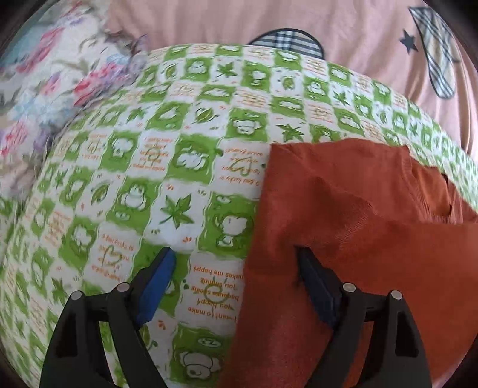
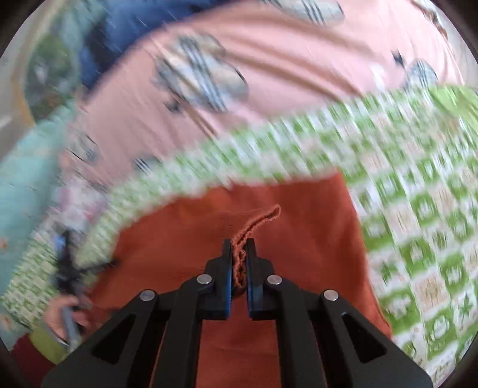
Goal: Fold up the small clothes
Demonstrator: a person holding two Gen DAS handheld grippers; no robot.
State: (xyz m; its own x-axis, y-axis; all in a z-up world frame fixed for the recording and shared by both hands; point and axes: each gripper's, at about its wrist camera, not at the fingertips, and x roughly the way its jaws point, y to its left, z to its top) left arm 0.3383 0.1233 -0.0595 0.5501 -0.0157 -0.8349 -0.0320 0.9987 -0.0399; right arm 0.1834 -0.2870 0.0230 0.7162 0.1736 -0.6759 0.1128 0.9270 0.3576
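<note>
1. Your left gripper [image 1: 236, 268] is standing wide open over the green-and-white checked cloth [image 1: 167, 149], with nothing between its jaws. One blue pad is hovering over the bare cloth; the other is sitting at the near left edge of the rust-orange garment [image 1: 358, 238]. Whether that pad is touching the fabric, you cannot tell.
2. Your right gripper [image 2: 239, 256] is pinching shut on a bunched, ribbed edge of the same rust-orange garment [image 2: 269, 215], and the gathered edge is trailing forward out of the jaws.
3. In the left wrist view, the garment is lying toward the right side of the checked cloth, with its upper edge running roughly parallel to the cloth's far edge and a ribbed neckline showing near the right.
4. You are seeing plenty of open checked cloth to the left of the garment. Beyond the cloth's far edge a pink sheet [image 1: 298, 27] with plaid patches is lying, and a floral fabric [image 1: 59, 89] is bordering the far left corner.
5. The garment's long axis is hard to judge, since part of it is running out of view.
</note>
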